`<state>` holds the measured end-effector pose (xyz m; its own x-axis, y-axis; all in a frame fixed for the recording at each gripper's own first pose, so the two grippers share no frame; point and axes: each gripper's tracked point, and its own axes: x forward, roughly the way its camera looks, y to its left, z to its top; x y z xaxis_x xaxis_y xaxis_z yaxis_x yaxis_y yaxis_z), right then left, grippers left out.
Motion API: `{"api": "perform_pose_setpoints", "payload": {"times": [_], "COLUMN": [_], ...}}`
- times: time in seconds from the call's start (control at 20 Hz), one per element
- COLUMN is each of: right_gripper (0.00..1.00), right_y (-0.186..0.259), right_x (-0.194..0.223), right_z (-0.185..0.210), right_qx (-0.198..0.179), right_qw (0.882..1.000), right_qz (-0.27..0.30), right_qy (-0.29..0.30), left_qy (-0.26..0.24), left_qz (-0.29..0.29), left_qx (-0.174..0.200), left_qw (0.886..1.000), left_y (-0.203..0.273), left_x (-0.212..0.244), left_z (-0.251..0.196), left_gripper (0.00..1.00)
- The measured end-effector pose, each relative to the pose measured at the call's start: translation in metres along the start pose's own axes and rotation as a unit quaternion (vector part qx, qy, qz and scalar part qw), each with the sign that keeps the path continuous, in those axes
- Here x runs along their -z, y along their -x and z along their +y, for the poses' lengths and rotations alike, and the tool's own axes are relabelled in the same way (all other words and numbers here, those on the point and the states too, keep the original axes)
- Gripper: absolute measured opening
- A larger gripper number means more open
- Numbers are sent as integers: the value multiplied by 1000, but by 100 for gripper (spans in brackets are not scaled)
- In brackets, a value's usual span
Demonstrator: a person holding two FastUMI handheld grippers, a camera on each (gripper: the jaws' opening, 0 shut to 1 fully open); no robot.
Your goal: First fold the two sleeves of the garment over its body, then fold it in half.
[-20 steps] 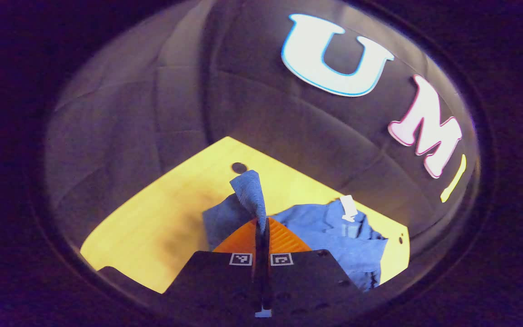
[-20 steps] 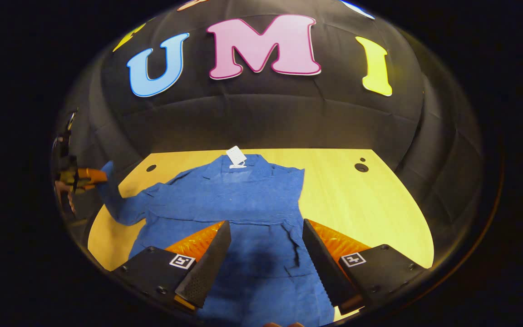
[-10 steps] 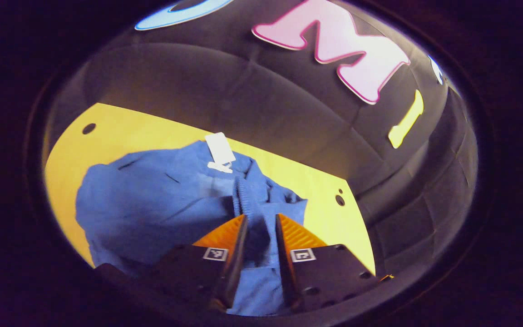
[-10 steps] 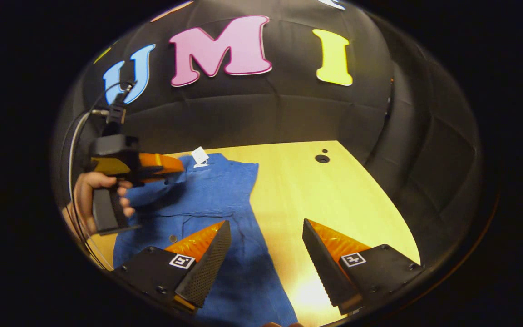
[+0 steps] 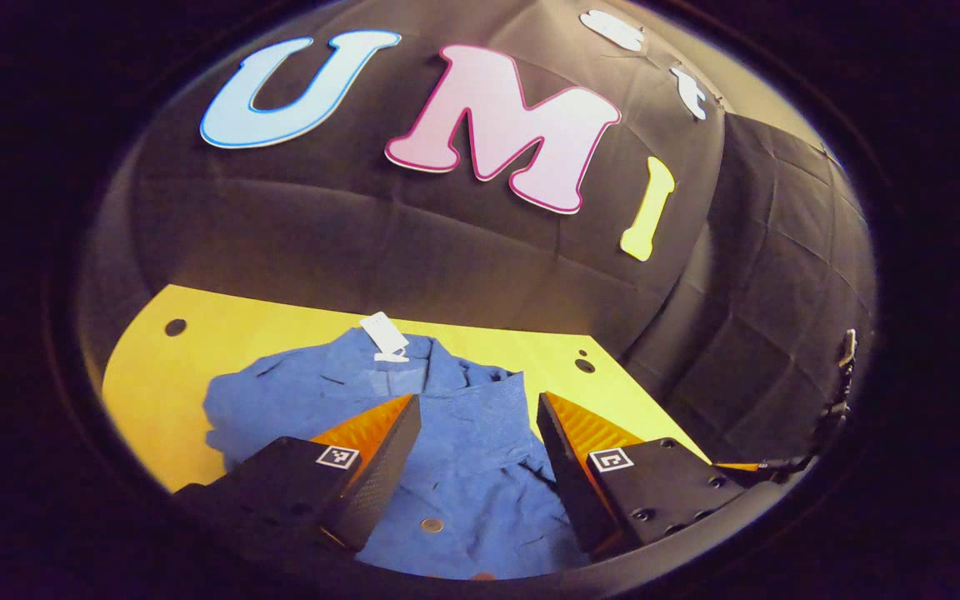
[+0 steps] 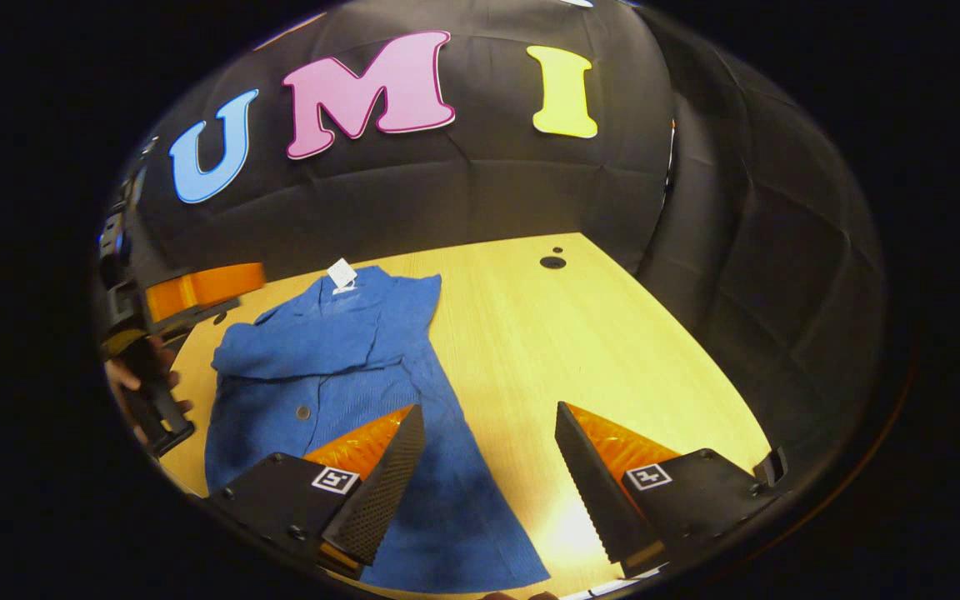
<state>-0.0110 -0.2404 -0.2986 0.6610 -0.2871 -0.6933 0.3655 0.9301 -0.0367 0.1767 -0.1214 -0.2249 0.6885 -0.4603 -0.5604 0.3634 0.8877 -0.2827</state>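
Right gripper view, table (image 6: 613,333): pale wood-grain top, smooth, with rounded corners and two round dark holes near the far edge; black quilted cloth wall behind it.
Garment (image 6: 338,367): blue shirt of a soft, finely textured weave, lying flat on the left part of the table, collar toward the wall. Its right edge runs straight from shoulder to hem. One sleeve (image 6: 297,354) lies folded across the chest as a rumpled band. In the left gripper view the garment (image 5: 455,467) lies creased under and between the fingers, cloth bunched at its right side.
Left gripper (image 5: 478,454): fingers spread apart, clamping nothing, hovering above the shirt front. Finger faces are flat wedges with a fine dotted or ribbed texture. From the right gripper view it (image 6: 197,287) sits at the left rim, above the table's left edge beside the shirt, held by a hand (image 6: 134,383).
Right gripper (image 6: 488,467): fingers wide apart, empty, over the table; one finger (image 6: 380,492) overlaps the shirt's lower right part, the other stands over bare wood.
Tag (image 6: 341,272): small white rectangular card at the collar, tilted.
Button (image 6: 303,412): small round grey disc on the shirt front, below the folded sleeve.
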Motion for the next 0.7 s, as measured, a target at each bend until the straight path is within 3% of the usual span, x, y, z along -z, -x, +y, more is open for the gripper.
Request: {"api": "perform_pose_setpoints", "payload": {"times": [0.1,0.15,0.2,0.25,0.3,0.35,0.4,0.45,0.55,0.6,0.65,0.7], "right_gripper": [100,92,100,100,91,100,91,100,100,92,100,100], "right_y": [12,19,27,34,40,41,43,43,42,43,40,39], "right_x": [32,46,62,80,95,109,120,132,155,160,159,161], "right_z": [1,1,1,-1,-2,-1,-3,-2,-3,-6,-9,-14], "right_qx": [-1,0,-1,0,0,-1,1,-1,-4,0,10,19], "right_qw": [999,999,998,996,995,993,991,988,982,981,982,982], "right_qz": [35,50,67,85,100,116,129,145,183,188,183,183], "right_qy": [-4,-2,4,13,21,30,38,45,47,44,41,41], "left_qy": [0,2,4,7,14,23,34,48,67,72,77,80], "left_qz": [36,57,82,109,139,160,177,193,227,240,252,264], "left_qx": [-36,-54,-76,-101,-119,-132,-141,-148,-159,-165,-170,-175], "left_qw": [999,997,994,989,983,978,973,969,959,954,950,945], "left_y": [57,83,107,129,149,168,183,193,201,201,201,202], "left_x": [46,74,102,133,162,189,208,226,253,263,276,283], "left_z": [27,41,54,67,78,85,91,93,100,104,108,111], "left_gripper": [83,83,83,83,83,82,82,82,83,83,83,82]}}
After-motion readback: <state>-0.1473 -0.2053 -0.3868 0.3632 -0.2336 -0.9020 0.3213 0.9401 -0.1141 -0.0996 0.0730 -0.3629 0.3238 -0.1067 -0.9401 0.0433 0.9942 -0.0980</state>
